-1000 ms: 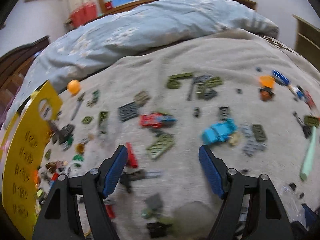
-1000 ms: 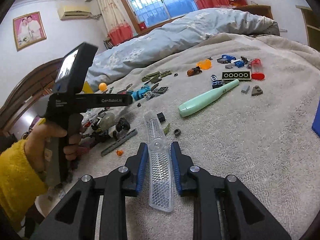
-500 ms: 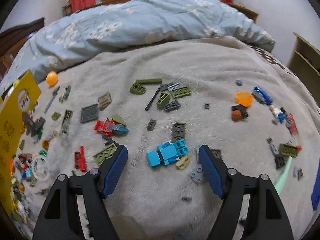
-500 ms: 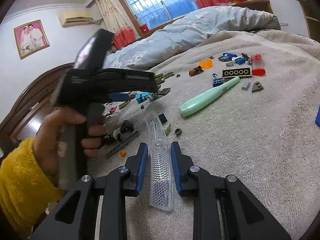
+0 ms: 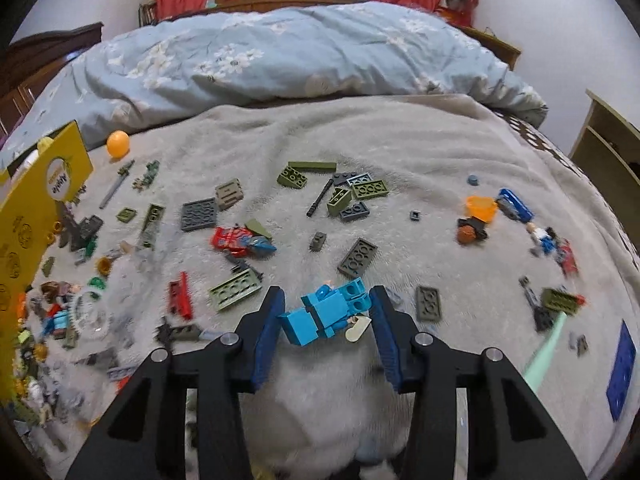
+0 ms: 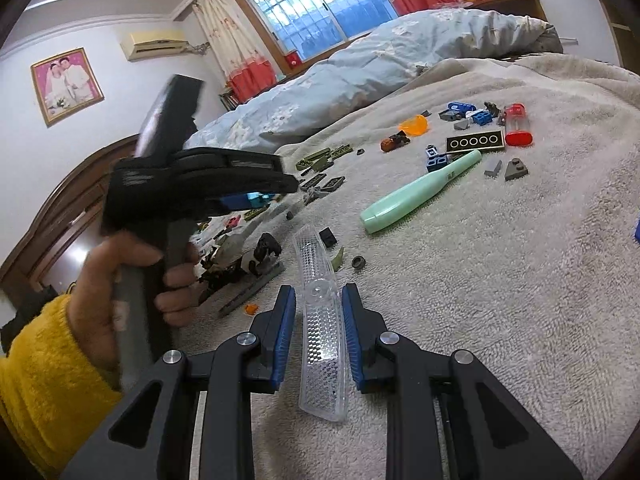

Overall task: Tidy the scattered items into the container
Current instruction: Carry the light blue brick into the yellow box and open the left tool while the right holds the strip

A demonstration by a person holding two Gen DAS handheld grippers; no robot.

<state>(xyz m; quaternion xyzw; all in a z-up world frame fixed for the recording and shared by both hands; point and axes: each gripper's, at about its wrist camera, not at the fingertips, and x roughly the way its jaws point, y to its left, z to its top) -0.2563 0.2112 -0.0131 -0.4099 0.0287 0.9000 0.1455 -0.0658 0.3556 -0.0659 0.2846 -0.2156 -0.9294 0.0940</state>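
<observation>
The light blue block toy (image 5: 326, 312) sits between the two pads of my left claw (image 5: 326, 320). It is made of a few blue bricks stuck together. My left claw has just been closing in on it. The left pad looks like it touches the toy's near corner, and the right pad is just beside its far end, but I cannot tell if I am squeezing it yet. A small cream piece (image 5: 357, 327) lies right next to it on the blanket (image 5: 400, 152).

My right claw (image 6: 319, 320) is clamped on a long clear plastic strip (image 6: 322, 340) with a bumpy pattern. The strip sticks out past the pads at the far end and the near end.

The yellow box (image 5: 24, 232) stands at the left edge of the bed, with lots of little pieces heaped beside it. An orange ball (image 5: 117, 143) lies just past it.

More toys are spread all over the blanket. To the left of my left claw are a green plate with holes (image 5: 235, 290) and a red piece (image 5: 181, 295). A bit farther off is a red and blue toy (image 5: 240, 240). Far right there is an orange cup (image 5: 480, 207) near a brown toy.

From my right claw I see a mint green stick (image 6: 420, 192) lying well to the right of the strip. My own hand (image 6: 120, 288) in a yellow sleeve (image 6: 44, 364) holds the left claw's handle.
</observation>
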